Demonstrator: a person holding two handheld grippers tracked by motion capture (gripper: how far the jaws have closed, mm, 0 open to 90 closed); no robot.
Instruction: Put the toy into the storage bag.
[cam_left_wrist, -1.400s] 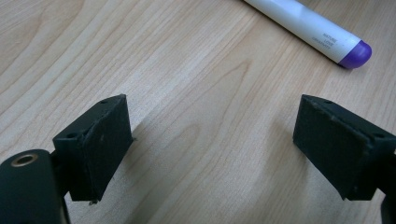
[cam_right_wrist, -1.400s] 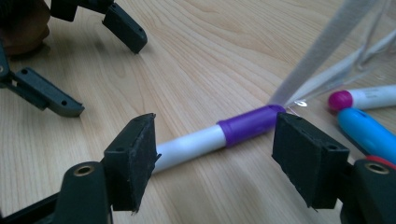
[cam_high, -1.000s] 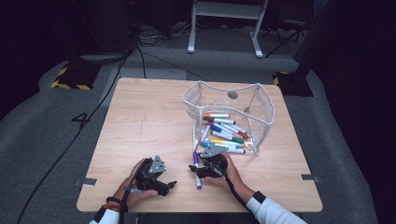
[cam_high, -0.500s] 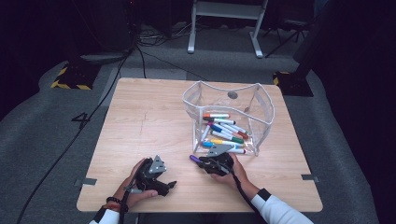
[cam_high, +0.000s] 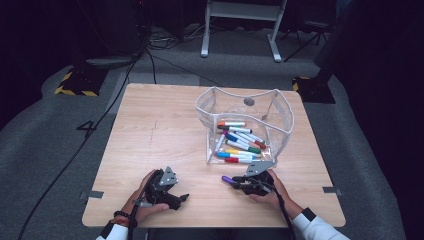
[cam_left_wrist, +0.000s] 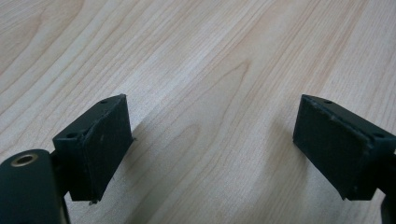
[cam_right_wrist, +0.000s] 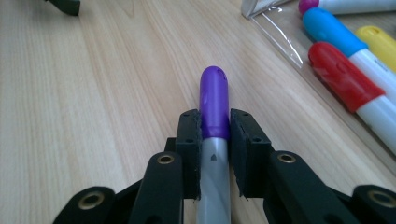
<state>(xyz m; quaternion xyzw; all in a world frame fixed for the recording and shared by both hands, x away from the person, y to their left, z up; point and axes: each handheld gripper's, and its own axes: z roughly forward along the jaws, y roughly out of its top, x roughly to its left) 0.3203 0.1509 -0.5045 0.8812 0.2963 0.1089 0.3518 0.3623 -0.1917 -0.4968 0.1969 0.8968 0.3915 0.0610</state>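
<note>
My right gripper (cam_high: 239, 184) (cam_right_wrist: 214, 126) is shut on a purple-capped marker (cam_high: 227, 179) (cam_right_wrist: 214, 100) just above the wooden table (cam_high: 160, 130). The cap sticks out past the pads and points left in the high view. This gripper sits in front of the clear bin (cam_high: 280, 107), near its front left corner. Several coloured markers (cam_high: 240, 142) lie in the bin; a red one (cam_right_wrist: 343, 77) and a blue one (cam_right_wrist: 329, 30) show at the right of the right gripper view. My left gripper (cam_high: 181, 198) (cam_left_wrist: 212, 140) rests open at the front left, with bare wood between its pads.
The bin's clear front wall (cam_right_wrist: 275, 28) stands close to the right of the held marker. A cable (cam_high: 75, 150) runs across the grey floor left of the table. A white stand (cam_high: 240, 20) is on the floor beyond the table's far edge.
The right gripper has shut on the purple marker and moved right along the table's front, now under the bin's front left corner. The left gripper has stayed put.
</note>
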